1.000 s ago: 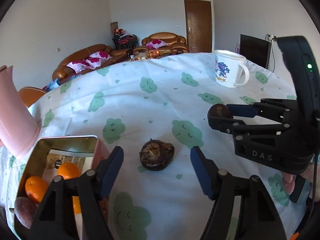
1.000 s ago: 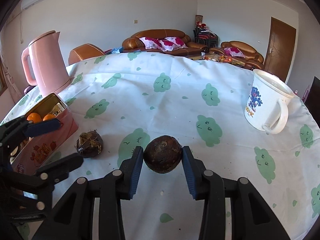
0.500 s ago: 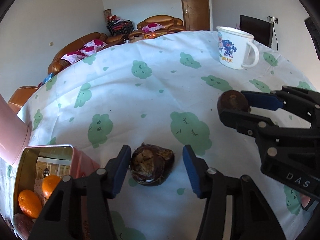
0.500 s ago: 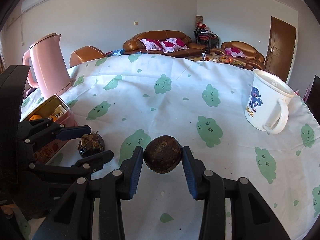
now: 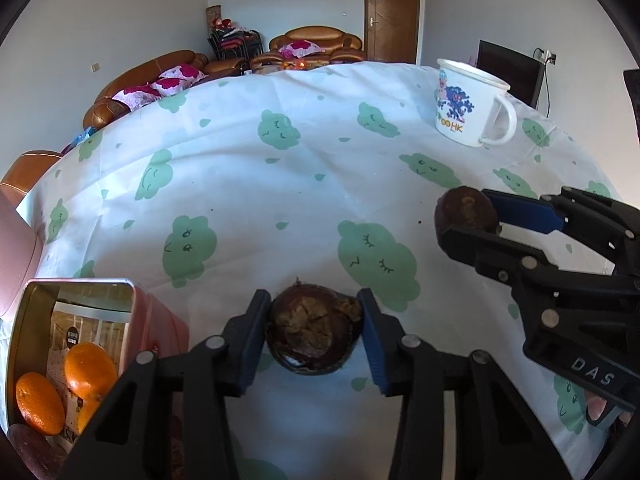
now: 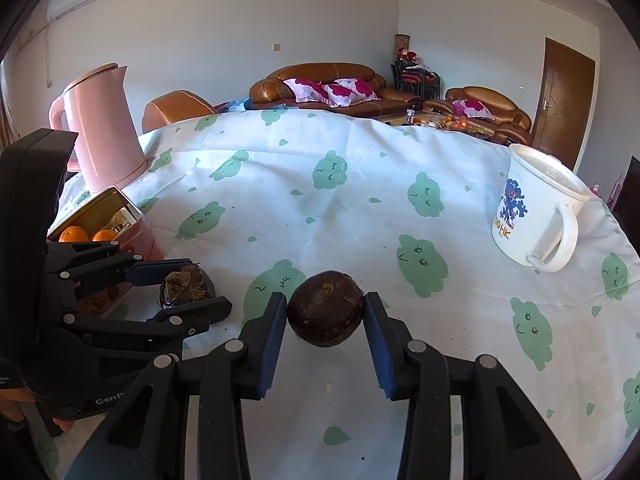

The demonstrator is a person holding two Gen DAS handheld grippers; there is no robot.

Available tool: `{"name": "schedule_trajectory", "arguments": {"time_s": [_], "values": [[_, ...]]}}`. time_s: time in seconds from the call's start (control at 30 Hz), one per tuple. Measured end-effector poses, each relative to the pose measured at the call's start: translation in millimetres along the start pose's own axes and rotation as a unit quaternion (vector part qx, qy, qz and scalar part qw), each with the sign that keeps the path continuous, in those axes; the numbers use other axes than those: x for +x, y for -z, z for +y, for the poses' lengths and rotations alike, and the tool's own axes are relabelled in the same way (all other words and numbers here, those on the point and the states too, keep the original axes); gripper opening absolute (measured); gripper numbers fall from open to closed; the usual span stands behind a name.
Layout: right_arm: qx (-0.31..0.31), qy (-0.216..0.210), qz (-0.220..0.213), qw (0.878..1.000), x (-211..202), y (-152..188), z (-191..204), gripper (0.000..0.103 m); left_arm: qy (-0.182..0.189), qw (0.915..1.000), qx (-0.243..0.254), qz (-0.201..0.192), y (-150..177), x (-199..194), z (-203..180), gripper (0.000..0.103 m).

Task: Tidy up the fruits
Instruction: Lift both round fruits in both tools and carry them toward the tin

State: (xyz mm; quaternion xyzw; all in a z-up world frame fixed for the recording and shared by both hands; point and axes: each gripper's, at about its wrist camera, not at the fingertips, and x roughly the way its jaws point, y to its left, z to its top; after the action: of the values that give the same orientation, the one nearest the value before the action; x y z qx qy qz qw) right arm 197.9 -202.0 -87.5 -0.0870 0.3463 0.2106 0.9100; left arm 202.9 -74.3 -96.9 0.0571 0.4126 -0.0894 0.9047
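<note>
My left gripper is shut on a dark, cracked brown fruit that rests on the tablecloth; it also shows in the right wrist view. My right gripper is shut on a smooth round dark brown fruit and holds it just above the cloth; that fruit also shows in the left wrist view. An open pink tin at the lower left holds oranges and a dark fruit.
A white enamel mug stands at the far right of the table. A pink kettle stands behind the tin at the left. The white cloth with green clouds covers the table. Sofas stand beyond.
My left gripper moved forward around the cracked fruit and closed on it. My right gripper kept its fruit and hardly moved.
</note>
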Motion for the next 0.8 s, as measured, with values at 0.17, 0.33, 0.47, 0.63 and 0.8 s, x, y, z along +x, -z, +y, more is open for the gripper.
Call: {"name": "schedule_trajectory", "arguments": {"time_s": [0.17,0.33,0.47,0.63,0.8], "values": [[-0.002,-0.005,-0.018,1.0,-7,1,1,0.041,-0.01,0.9996,0.005,-0.026,0,-11,-2,0.046],[-0.006,-0.009,-0.033,0.999,-13,1,2,0.042,-0.021,0.9987,0.009,-0.045,1,-18,-2,0.046],[-0.01,-0.01,-0.043,0.999,-16,2,4,0.041,-0.025,0.9981,0.004,-0.056,1,-22,0,0.046],[-0.014,-0.012,-0.056,0.998,-21,2,5,0.041,-0.03,0.997,0.0,-0.072,2,-28,2,0.046],[-0.016,-0.014,-0.069,0.997,-25,3,6,0.041,-0.039,0.9953,0.0,-0.089,3,-33,1,0.046]]}}
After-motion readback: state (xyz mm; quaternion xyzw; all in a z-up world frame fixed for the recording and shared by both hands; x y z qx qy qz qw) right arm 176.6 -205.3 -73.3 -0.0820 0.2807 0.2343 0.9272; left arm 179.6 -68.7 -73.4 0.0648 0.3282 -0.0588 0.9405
